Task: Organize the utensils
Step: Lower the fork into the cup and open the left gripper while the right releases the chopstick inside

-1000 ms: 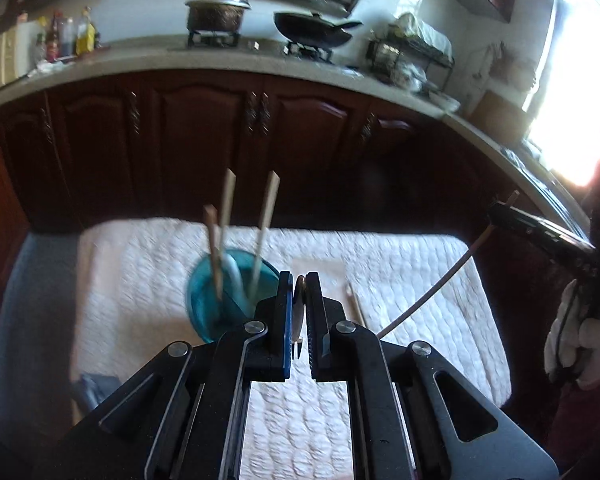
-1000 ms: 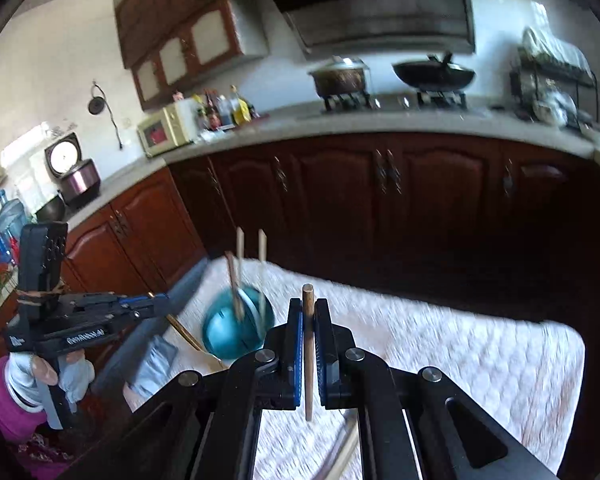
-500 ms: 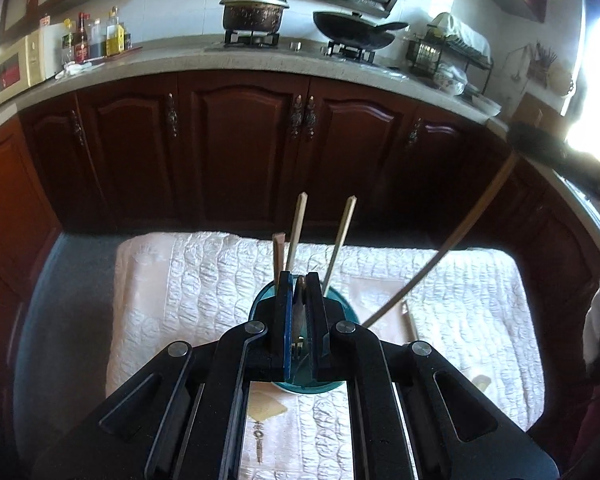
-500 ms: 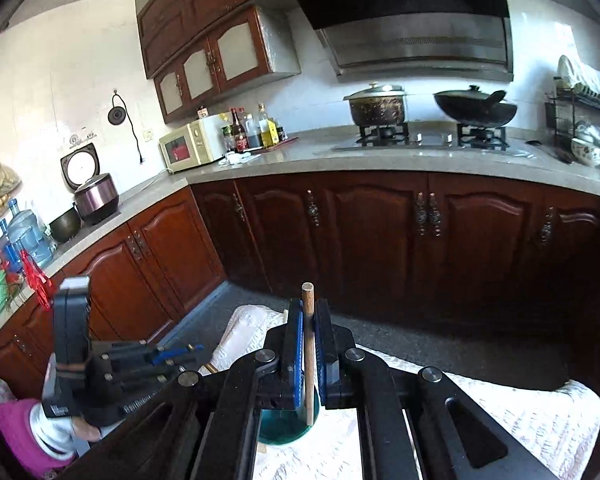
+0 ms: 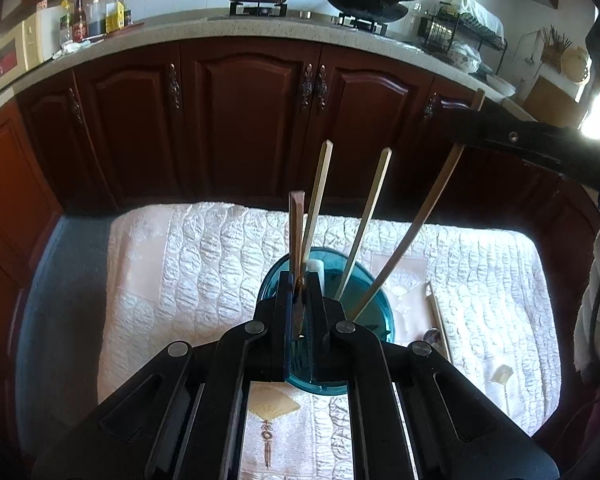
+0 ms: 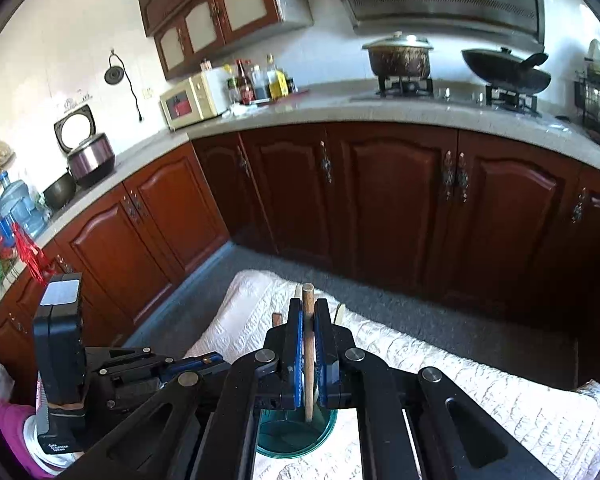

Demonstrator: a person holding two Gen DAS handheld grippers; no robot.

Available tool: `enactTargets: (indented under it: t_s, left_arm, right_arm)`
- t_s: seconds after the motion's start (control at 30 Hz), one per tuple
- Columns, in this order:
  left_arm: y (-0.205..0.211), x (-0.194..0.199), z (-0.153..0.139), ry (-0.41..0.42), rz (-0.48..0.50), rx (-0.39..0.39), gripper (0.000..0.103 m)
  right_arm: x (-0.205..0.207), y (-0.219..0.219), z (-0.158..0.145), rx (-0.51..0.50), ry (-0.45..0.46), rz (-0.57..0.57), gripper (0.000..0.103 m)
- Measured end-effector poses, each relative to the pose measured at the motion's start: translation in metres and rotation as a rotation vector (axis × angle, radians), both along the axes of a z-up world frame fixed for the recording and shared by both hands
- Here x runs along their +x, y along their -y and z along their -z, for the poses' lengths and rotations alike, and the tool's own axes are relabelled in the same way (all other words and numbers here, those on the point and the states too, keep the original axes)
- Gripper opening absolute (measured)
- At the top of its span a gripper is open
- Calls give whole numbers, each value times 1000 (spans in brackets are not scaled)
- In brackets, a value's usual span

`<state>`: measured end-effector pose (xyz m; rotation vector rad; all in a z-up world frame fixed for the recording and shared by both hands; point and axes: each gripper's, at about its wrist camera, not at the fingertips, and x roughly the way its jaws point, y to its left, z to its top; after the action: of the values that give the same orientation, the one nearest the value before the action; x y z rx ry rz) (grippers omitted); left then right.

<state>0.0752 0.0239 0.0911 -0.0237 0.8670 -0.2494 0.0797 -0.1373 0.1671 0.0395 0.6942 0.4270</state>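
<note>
Both grippers are clamped on utensils above the teal holder cup (image 5: 376, 316), which stands low in the middle of both views on the white quilted cloth (image 5: 188, 276). The left gripper (image 5: 299, 312) pinches a thin, flat utensil whose kind I cannot tell; the right gripper (image 6: 309, 344) grips a long wooden stick (image 6: 308, 320), its lower end already inside the rim. Best to lower each straight down and release only once the tip is well within, steering clear of the two chopsticks (image 5: 364, 224) leaning there. The cup mouth is crowded; one at a time looks safer. Open cloth lies left of the cup; a spoon (image 5: 434, 334) lies to its right.
</note>
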Motion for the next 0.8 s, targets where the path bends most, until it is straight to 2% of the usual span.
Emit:
enactTargets:
  t_s: [0.5, 0.8]
  left_arm:
    - [2, 13, 36, -75, -37, 5, 4]
    - [2, 17, 49, -111, -36, -19, 4]
  right_arm:
    - [22, -15, 60, -41, -108, -14, 5]
    - [30, -5, 67, 14, -117, 16, 7]
